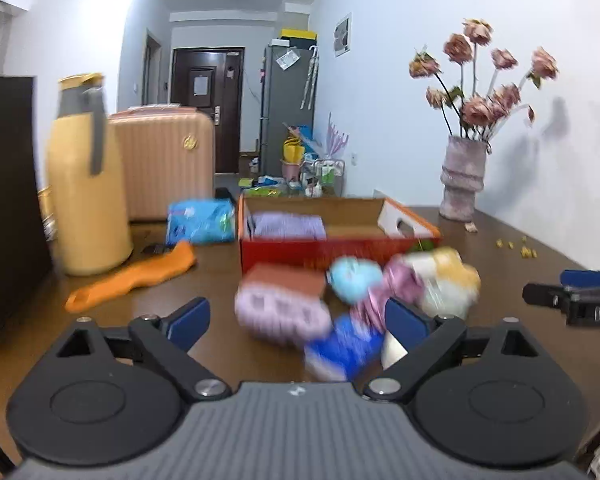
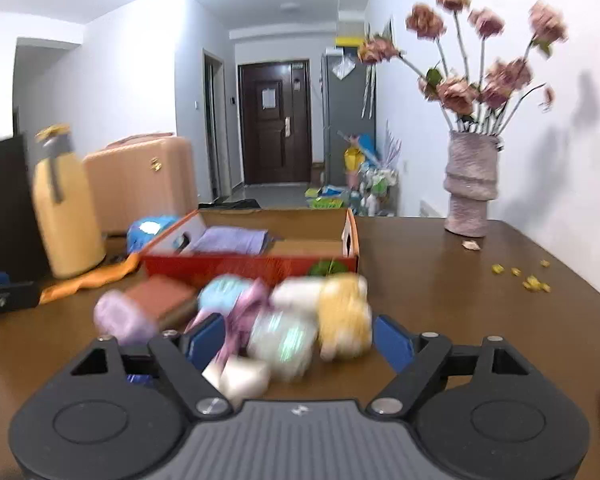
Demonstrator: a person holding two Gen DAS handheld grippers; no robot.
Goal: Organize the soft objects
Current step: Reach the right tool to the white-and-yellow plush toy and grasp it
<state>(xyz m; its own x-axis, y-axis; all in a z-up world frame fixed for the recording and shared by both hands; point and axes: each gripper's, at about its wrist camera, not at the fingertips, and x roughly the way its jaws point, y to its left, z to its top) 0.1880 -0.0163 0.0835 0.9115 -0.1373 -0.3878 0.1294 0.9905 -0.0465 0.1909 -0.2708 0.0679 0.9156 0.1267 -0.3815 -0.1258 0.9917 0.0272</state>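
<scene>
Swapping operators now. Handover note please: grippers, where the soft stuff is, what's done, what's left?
Left gripper: open, holding nothing.
Right gripper: open, holding nothing.
Red cardboard box on the brown table holds one folded lavender cloth.
Blurred pile of small soft items lies in front of the box; orange sock left of it, near the yellow flask.
Left: the pile and the sock are still out.

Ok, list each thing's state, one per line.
Left gripper: open, empty.
Right gripper: open, empty.
Box: open, purple cloth inside.
Soft pile: loose on table, outside box.
Orange sock: flat on table.
Vase: upright.
Flask: upright.
</scene>
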